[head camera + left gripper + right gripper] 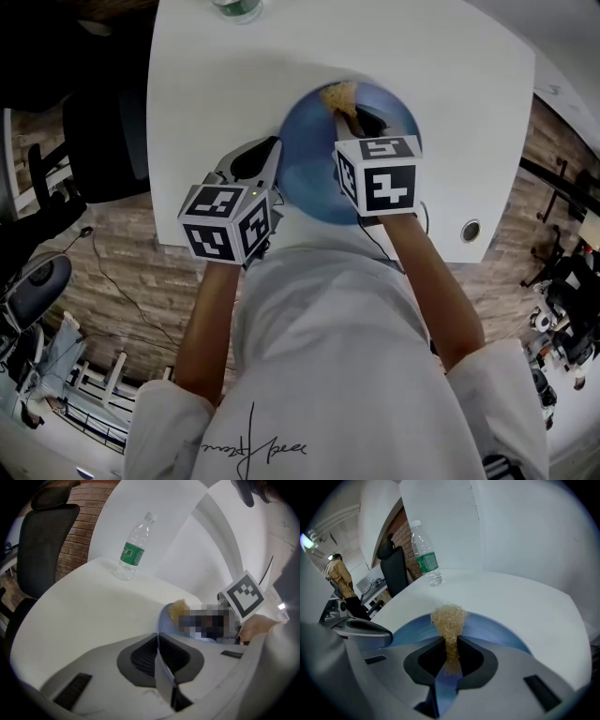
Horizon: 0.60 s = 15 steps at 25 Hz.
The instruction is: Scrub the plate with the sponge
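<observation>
Plate (307, 173): blue, round, on or just above the white table (202, 84); the head view does not settle whether it lies flat. Left gripper (269, 157) sits at the plate's left edge. In the left gripper view its jaws (158, 644) are clamped on the rim, with the thin blue edge (164, 674) pinched between the dark pads. Beyond this gripper's tips and to its left, a clear water bottle (133, 550) with a green label stands upright on the table, well apart. A black office chair (40, 545) stands further left, off the table. Sponge (339, 95): a tan, fibrous tuft over the far part of the plate. Right gripper (361, 117) reaches over the plate from the near side. In the right gripper view its jaws (451, 654) are closed on the lower stem of the sponge (449, 617), whose frayed head sticks out past the tips. The plate's blue surface (499, 631) spreads directly beneath and to both sides.
</observation>
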Each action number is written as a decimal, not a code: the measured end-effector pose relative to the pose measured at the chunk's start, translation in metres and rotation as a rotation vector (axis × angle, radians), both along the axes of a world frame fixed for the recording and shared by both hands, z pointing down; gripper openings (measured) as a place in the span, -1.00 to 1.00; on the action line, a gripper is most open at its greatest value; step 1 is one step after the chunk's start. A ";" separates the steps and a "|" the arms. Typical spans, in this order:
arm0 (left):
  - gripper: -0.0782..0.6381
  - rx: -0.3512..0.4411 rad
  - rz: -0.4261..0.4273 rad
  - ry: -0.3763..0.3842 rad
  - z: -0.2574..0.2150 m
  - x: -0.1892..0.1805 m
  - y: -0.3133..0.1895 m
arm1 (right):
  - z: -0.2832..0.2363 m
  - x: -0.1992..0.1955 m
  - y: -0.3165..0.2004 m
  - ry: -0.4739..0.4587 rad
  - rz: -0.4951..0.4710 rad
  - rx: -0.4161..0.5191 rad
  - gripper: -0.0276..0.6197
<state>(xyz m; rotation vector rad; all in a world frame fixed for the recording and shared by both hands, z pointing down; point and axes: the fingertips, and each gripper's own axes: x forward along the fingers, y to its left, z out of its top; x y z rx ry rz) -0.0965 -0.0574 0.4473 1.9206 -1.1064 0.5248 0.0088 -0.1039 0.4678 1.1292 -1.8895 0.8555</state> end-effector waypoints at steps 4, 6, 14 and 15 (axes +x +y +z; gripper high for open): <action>-0.73 -0.001 -0.002 0.000 0.000 0.001 0.001 | 0.000 -0.005 0.002 -0.005 -0.019 0.006 -0.78; -0.73 -0.002 -0.004 0.000 0.000 0.000 0.001 | 0.000 -0.009 0.003 -0.009 -0.035 0.011 -0.78; -0.73 -0.007 -0.005 0.002 0.001 0.000 0.000 | 0.001 -0.023 0.007 -0.036 -0.069 0.005 -0.78; -0.73 -0.006 -0.007 0.002 0.001 0.000 0.000 | 0.000 -0.024 0.008 -0.042 -0.073 0.004 -0.78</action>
